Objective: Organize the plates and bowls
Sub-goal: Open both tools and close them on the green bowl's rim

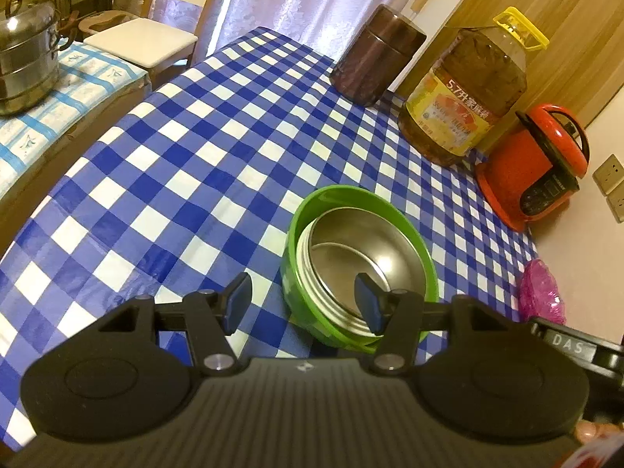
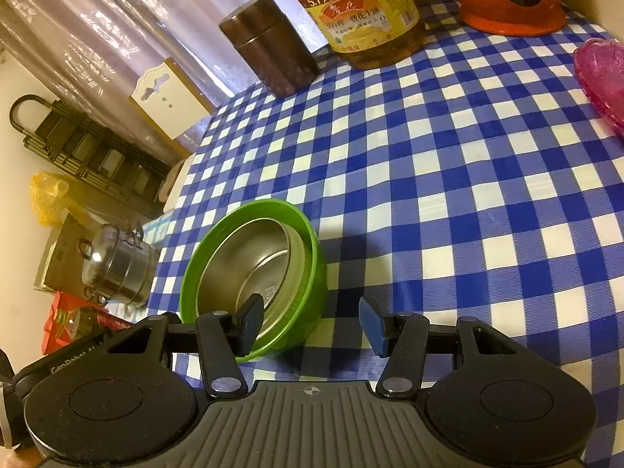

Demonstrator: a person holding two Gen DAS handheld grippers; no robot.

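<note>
Left gripper (image 1: 302,304): jaws apart, nothing pressed between the pads. Its right pad sits over the bowl's near rim, the left pad over bare cloth beside the bowl.

Right gripper (image 2: 314,323): jaws likewise apart, empty. Its left pad overlaps the bowl's near rim in view; the right pad stands over the cloth, clear of the bowl. Whether either pad touches the rim cannot be told.

Steel bowl (image 1: 360,253) sits nested inside the green bowl (image 1: 308,210), the pair standing on the checked cloth (image 1: 187,148) just ahead of both grippers. Judgement: the nesting step looks done and released (both jaws wide, neither clamped). The steel bowl rides off-centre, crowded to one side of the green one, leaving a crescent gap on the other side.

Orientation: both bowls mouth-up, base down. Round, so no long axis across the table; the only axis is the upright one through the centres. The steel bowl may sit a little tilted, hard to confirm through the fisheye.

Beyond the bowls: pink dish (image 2: 602,82) well apart to the right, near the table edge. It may be the piece left to sort. No other plates visible on the cloth.

Farthest from the bowls: brown canister (image 1: 376,56), oil jug (image 1: 468,89), red cooker (image 1: 534,163).
</note>
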